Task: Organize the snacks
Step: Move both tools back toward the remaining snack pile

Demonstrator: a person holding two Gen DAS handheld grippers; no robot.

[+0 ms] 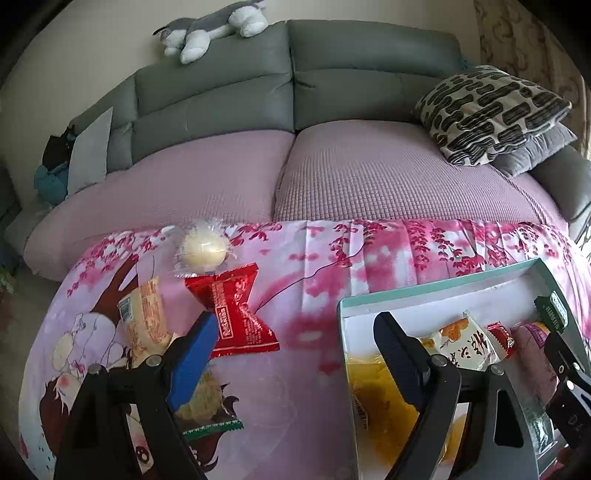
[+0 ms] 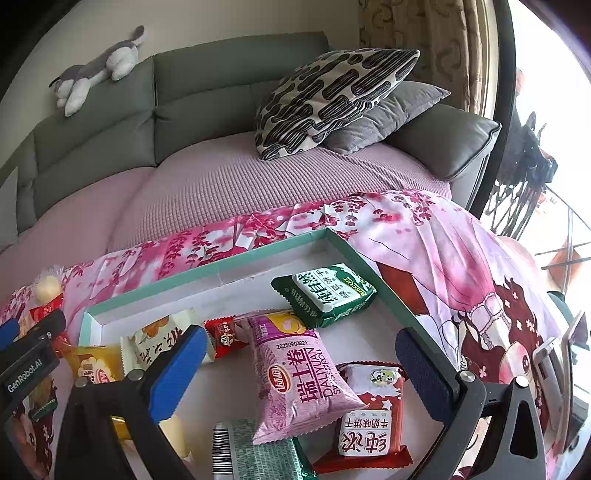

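A shallow teal-rimmed white box lies on the pink flowered cloth and holds several snack packets, among them a pink Swiss-roll bag, a green biscuit pack and a red-and-white pack. My right gripper is open and empty above the box. My left gripper is open and empty over the cloth, straddling the box's left rim. Loose on the cloth in the left wrist view are a red packet, a clear-wrapped pale bun, a yellow-orange packet and a green-edged packet.
A grey sofa with a lilac cover stands just behind the table. A patterned cushion lies at its right end and a plush dog on the backrest. A window is far right.
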